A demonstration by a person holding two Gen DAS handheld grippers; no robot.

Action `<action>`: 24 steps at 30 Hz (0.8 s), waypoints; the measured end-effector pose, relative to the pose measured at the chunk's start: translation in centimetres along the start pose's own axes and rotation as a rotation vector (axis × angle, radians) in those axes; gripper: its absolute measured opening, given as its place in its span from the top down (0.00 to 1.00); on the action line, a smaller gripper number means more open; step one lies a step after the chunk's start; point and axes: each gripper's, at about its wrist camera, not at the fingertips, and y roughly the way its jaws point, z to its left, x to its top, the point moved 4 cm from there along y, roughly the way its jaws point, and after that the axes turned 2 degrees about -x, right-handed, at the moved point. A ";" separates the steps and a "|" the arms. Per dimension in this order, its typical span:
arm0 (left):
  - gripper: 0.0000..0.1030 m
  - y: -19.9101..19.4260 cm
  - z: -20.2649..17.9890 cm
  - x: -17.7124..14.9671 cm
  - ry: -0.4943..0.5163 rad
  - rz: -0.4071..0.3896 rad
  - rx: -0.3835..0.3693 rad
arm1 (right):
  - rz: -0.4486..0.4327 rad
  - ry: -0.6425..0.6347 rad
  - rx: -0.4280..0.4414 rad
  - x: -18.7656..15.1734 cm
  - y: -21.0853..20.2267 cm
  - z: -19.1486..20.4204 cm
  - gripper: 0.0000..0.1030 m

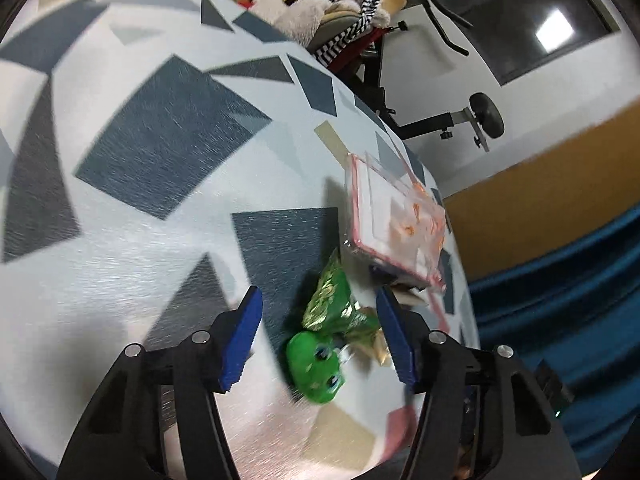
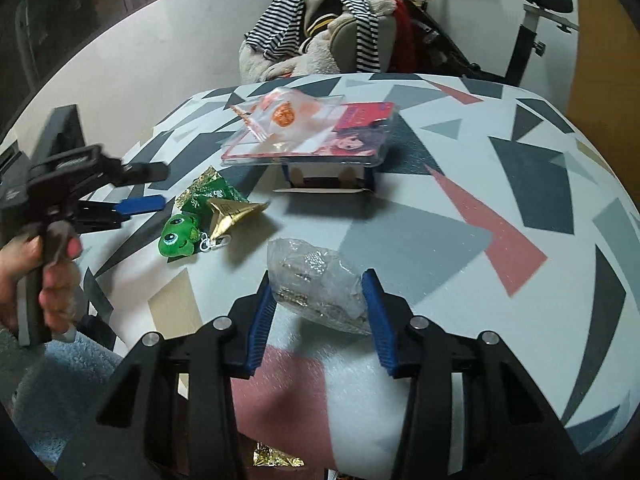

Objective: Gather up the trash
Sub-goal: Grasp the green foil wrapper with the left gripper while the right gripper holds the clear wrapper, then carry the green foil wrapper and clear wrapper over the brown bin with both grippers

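Right tongs (image 2: 318, 314) clamp crumpled clear plastic wrapper (image 2: 316, 280) just above patterned bench (image 2: 500, 184), near its front edge. Left tongs (image 1: 320, 344) gape over green foil wrapper (image 1: 334, 304) and green plush frog keychain (image 1: 316, 372), blue pads clear of both. Clear flat package (image 1: 394, 216) lies beyond, atop small box.
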 end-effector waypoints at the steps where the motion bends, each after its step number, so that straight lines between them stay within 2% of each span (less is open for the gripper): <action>1: 0.45 0.4 -0.2 0.0 0.004 0.008 0.002 | 0.000 0.004 0.000 -0.1 -0.1 -0.1 0.56; 5: 0.45 1.8 -1.4 -0.1 0.051 0.039 0.022 | -0.006 0.013 -0.005 -0.4 -0.7 -0.7 0.56; 7: 0.45 2.5 -1.6 -0.3 0.074 0.052 0.059 | -0.010 0.018 -0.005 -0.5 -0.9 -0.8 0.56; 9: 0.65 3.0 -1.8 -0.4 0.099 0.055 0.118 | -0.017 0.024 -0.006 -0.5 -1.3 -0.9 0.56; 10: 0.72 3.1 -1.7 -0.4 0.098 0.063 0.122 | -0.019 0.025 -0.006 -0.6 -1.4 -0.9 0.56; 13: 0.76 2.6 -2.0 -0.4 0.113 0.032 0.143 | -0.023 0.022 -0.009 -0.7 -2.0 -1.0 0.56; 17: 0.82 1.0 -3.7 -0.4 0.181 -0.002 0.125 | -0.033 0.022 -0.012 -0.9 -2.9 -0.9 0.56; 24: 0.84 -2.6 -8.2 -1.5 0.337 -0.045 0.124 | -0.055 0.027 -0.002 -1.5 -4.6 -0.2 0.56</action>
